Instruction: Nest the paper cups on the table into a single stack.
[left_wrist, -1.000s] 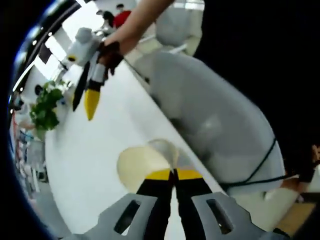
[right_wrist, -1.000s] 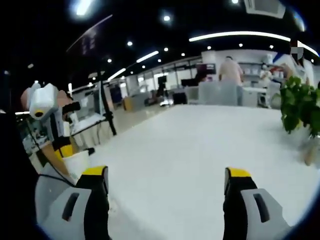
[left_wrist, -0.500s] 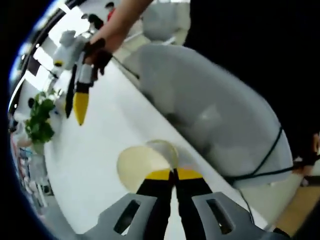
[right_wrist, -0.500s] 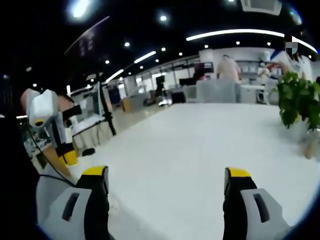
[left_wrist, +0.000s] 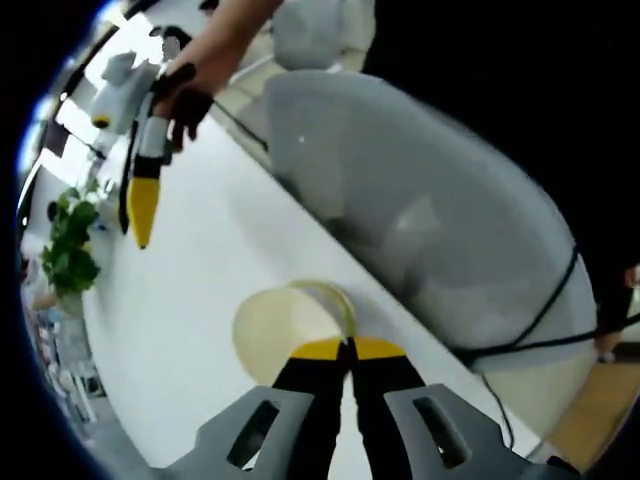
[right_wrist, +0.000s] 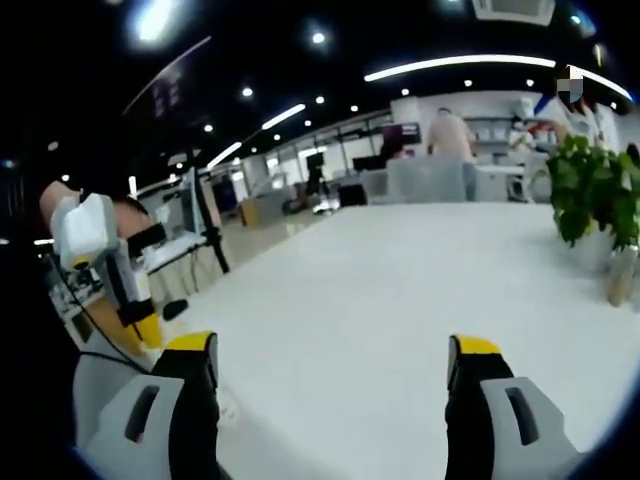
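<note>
Bright ceiling lights, glare on white table (right_wrist: 400, 290); fisheye bending at edges, slight blur.

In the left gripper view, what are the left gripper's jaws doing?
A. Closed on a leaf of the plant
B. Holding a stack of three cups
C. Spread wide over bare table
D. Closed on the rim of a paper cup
D: the left gripper has its yellow-tipped jaws pressed together on the near rim of the paper cup, which rests at the edge of the white table.
</note>
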